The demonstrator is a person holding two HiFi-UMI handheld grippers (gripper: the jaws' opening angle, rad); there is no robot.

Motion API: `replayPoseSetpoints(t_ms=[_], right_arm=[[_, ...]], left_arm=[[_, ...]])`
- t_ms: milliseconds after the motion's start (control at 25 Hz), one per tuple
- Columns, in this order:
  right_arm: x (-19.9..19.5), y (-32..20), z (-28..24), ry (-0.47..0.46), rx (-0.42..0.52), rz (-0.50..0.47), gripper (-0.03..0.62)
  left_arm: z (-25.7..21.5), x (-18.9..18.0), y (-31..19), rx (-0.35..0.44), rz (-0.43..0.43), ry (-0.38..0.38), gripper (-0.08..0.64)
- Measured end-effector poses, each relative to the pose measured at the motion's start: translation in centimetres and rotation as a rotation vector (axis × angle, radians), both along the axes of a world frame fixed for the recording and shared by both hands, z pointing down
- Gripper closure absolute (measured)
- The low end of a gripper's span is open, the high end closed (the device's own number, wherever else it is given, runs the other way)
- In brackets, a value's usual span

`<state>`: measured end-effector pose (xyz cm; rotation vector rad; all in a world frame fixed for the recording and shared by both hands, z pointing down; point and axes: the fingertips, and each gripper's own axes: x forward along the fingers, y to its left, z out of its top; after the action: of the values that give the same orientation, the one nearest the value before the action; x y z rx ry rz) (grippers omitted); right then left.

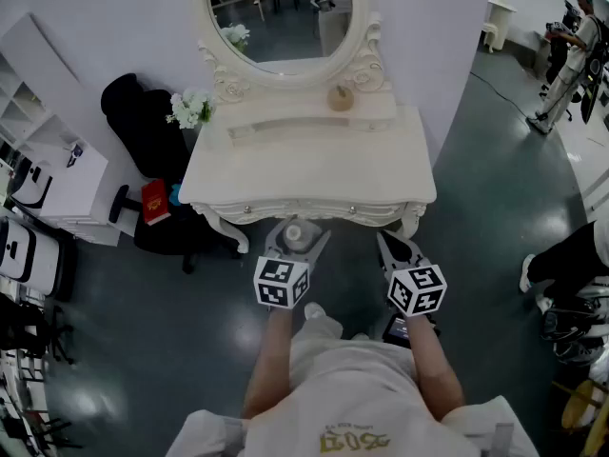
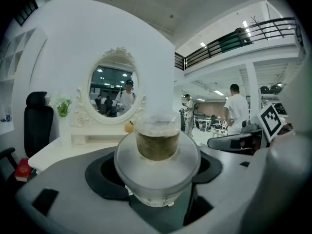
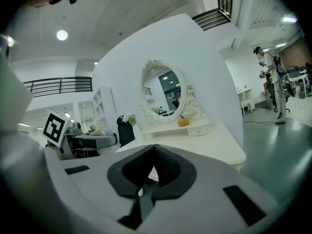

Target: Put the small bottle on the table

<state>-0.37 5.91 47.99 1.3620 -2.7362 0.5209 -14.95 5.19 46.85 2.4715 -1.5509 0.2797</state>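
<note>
A small frosted bottle (image 2: 157, 161) with brownish liquid and a clear cap sits upright between the dark pads of my left gripper (image 2: 157, 172), which is shut on it. In the head view the left gripper (image 1: 293, 243) holds the small bottle (image 1: 294, 233) just in front of the white dressing table's (image 1: 314, 174) front edge, over the floor. My right gripper (image 1: 395, 248) hovers beside it to the right, also short of the table edge. Its jaws (image 3: 152, 168) are shut with nothing between them.
An oval mirror (image 1: 281, 12) stands at the table's back, with a small orange ornament (image 1: 341, 98) on its shelf and white flowers (image 1: 193, 109) at the left. A black chair (image 1: 143, 122) and red book (image 1: 155, 201) lie left of the table. People stand far right (image 1: 569, 55).
</note>
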Motion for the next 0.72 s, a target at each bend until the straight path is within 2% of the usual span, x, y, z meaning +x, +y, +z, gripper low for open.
replayPoseSetpoints(t_ms=[440,600,720], right_arm=[[2.0,1.2,-0.3,0.0,0.009,0.037,0.58],[3.1,1.3,-0.7,-0.061,-0.011,0.059,0.58],[3.9,0.7,0.1,-0.056,-0.03,0.086,0.58]], left_arm=[[0.0,2.1,1.0,-0.009,0.04,0.007,0.215],[-0.4,3.2,1.2,-0.014,0.06,0.006,0.215],[0.1,3.6,0.6,-0.024,0.074,-0.005,0.215]])
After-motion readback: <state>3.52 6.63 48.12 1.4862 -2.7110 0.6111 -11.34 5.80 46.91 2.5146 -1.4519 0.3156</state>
